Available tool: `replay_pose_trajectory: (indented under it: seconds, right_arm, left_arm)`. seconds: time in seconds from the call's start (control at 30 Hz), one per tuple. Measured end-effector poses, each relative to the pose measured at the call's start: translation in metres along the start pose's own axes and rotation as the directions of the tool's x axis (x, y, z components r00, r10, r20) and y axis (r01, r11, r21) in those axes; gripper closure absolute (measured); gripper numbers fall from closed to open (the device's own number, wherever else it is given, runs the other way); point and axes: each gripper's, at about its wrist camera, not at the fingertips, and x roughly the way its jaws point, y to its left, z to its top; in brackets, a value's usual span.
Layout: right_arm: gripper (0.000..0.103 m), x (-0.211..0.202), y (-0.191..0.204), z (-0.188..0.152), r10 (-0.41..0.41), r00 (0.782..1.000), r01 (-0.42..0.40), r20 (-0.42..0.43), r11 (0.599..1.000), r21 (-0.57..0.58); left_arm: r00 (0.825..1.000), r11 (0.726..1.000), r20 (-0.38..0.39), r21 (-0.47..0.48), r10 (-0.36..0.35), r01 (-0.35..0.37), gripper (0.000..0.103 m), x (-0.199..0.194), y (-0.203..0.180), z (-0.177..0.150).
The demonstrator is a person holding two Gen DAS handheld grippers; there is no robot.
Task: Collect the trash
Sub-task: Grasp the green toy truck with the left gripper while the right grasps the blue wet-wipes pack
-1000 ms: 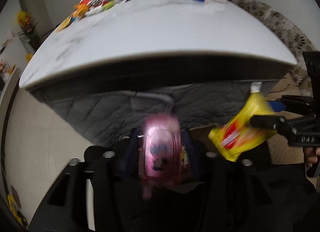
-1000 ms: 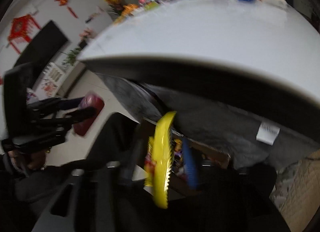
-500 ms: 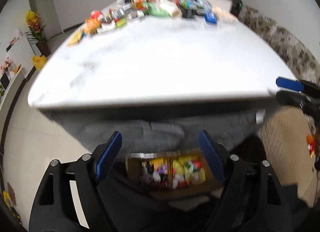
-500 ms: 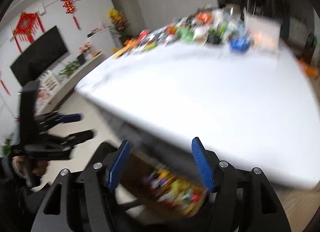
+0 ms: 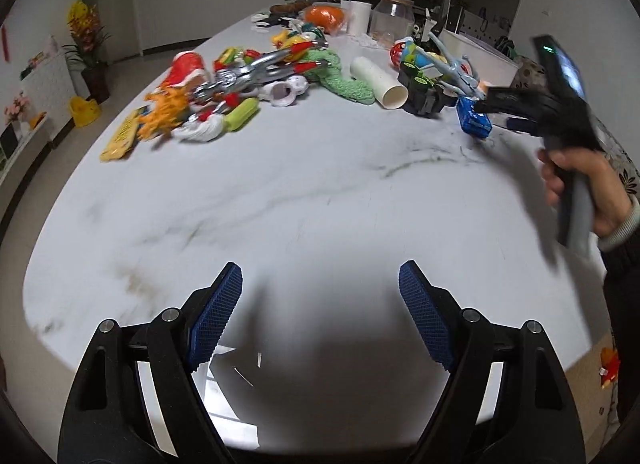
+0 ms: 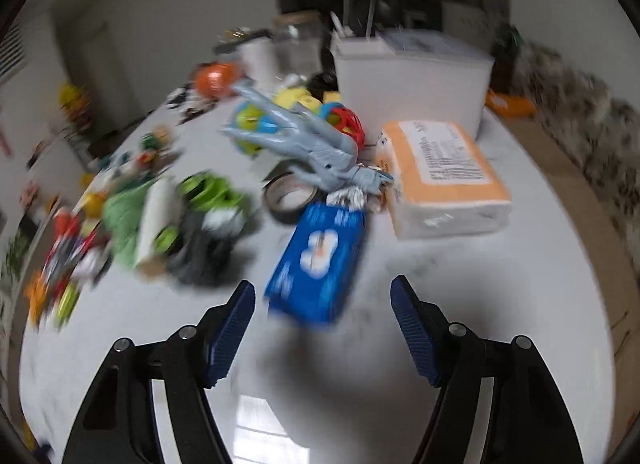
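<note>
Blue packet is lying lengthwise away from the empty right gripper, whose jaws have just been widening; left gripper is gaping, empty.

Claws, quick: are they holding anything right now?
Left claw: open, holding nothing.
Right claw: open, holding nothing, jaws just widened; blue packet lies ahead.

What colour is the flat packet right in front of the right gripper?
Blue with white markings; clearest in the right wrist view.
</note>
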Motion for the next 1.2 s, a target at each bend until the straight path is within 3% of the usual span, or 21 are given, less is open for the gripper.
replay_pose_trajectory:
  seconds: [0.07, 0.1, 0.2, 0.33, 0.5, 0.6, 0.7, 0.8, 0.87, 0.9, 0.97, 1.03, 1.07, 1.1, 1.13, 1.2]
  right_arm:
    - [0.041, 0.025, 0.003, 0.008, -0.044, 0.998, 0.044, -0.038, 0.999, -0.004]
    - [0.049, 0.037, 0.006, 0.009, -0.052, 0.997, 0.051, -0.059, 0.998, -0.026]
    - [0.060, 0.037, 0.019, 0.003, -0.100, 0.995, 0.096, -0.024, 0.986, -0.135]
    - [0.061, 0.012, 0.005, -0.025, -0.031, 0.999, 0.025, -0.031, 0.984, -0.175]
    - [0.061, -0.035, -0.041, -0.072, 0.022, 0.999, -0.030, -0.045, 0.985, -0.171]
    - [0.061, -0.057, -0.069, -0.090, 0.031, 0.998, -0.040, -0.056, 0.985, -0.165]
    - [0.061, -0.072, -0.088, -0.103, 0.041, 0.997, -0.050, -0.063, 0.987, -0.151]
    - [0.061, -0.077, -0.095, -0.109, 0.049, 0.997, -0.059, -0.064, 0.986, -0.155]
    - [0.061, -0.078, -0.095, -0.109, 0.055, 0.996, -0.065, -0.064, 0.985, -0.160]
    - [0.061, -0.078, -0.095, -0.109, 0.059, 0.996, -0.068, -0.062, 0.985, -0.161]
    - [0.061, -0.077, -0.093, -0.108, 0.061, 0.997, -0.070, -0.057, 0.984, -0.167]
    - [0.061, -0.075, -0.093, -0.105, 0.069, 0.996, -0.077, -0.057, 0.984, -0.160]
    - [0.061, -0.074, -0.093, -0.104, 0.072, 0.996, -0.081, -0.059, 0.984, -0.159]
    - [0.061, -0.073, -0.092, -0.103, 0.074, 0.995, -0.083, -0.062, 0.984, -0.156]
    - [0.061, -0.073, -0.092, -0.102, 0.077, 0.995, -0.086, -0.064, 0.985, -0.148]
    - [0.061, -0.073, -0.092, -0.101, 0.084, 0.994, -0.092, -0.068, 0.986, -0.138]
  left_arm:
    - [1.000, 1.000, 0.005, 0.006, 0.004, -0.004, 0.024, 0.011, -0.004, 0.012]
    - [1.000, 1.000, 0.011, 0.006, 0.008, -0.008, 0.024, 0.018, -0.007, 0.020]
    - [1.000, 1.000, 0.014, 0.002, -0.004, 0.004, 0.024, 0.032, -0.011, 0.040]
    - [0.997, 0.999, 0.055, 0.024, -0.049, 0.048, 0.021, 0.054, -0.036, 0.079]
    - [0.994, 0.995, 0.106, 0.100, -0.031, 0.021, 0.019, 0.090, -0.089, 0.133]
    - [0.996, 0.993, 0.078, 0.112, -0.047, 0.038, 0.019, 0.117, -0.111, 0.162]
    - [0.999, 0.992, 0.032, 0.125, -0.013, 0.009, 0.019, 0.152, -0.132, 0.185]
    - [0.998, 0.984, 0.044, 0.170, 0.047, -0.054, 0.019, 0.171, -0.145, 0.193]
    - [0.995, 0.964, 0.056, 0.250, 0.082, -0.093, 0.032, 0.180, -0.160, 0.195]
    - [0.995, 0.958, 0.053, 0.271, 0.085, -0.097, 0.043, 0.183, -0.163, 0.195]
    - [0.992, 0.953, 0.052, 0.277, 0.111, -0.121, 0.045, 0.191, -0.164, 0.196]
    - [0.991, 0.951, 0.064, 0.280, 0.116, -0.129, 0.045, 0.197, -0.163, 0.198]
    - [0.994, 0.956, 0.028, 0.274, 0.102, -0.106, 0.043, 0.205, -0.161, 0.198]
    - [0.997, 0.962, -0.008, 0.262, 0.081, -0.076, 0.036, 0.212, -0.158, 0.198]
    - [0.998, 0.972, 0.006, 0.226, 0.066, -0.065, 0.025, 0.215, -0.151, 0.199]
    - [0.999, 0.979, -0.011, 0.202, 0.044, -0.041, 0.025, 0.220, -0.144, 0.202]
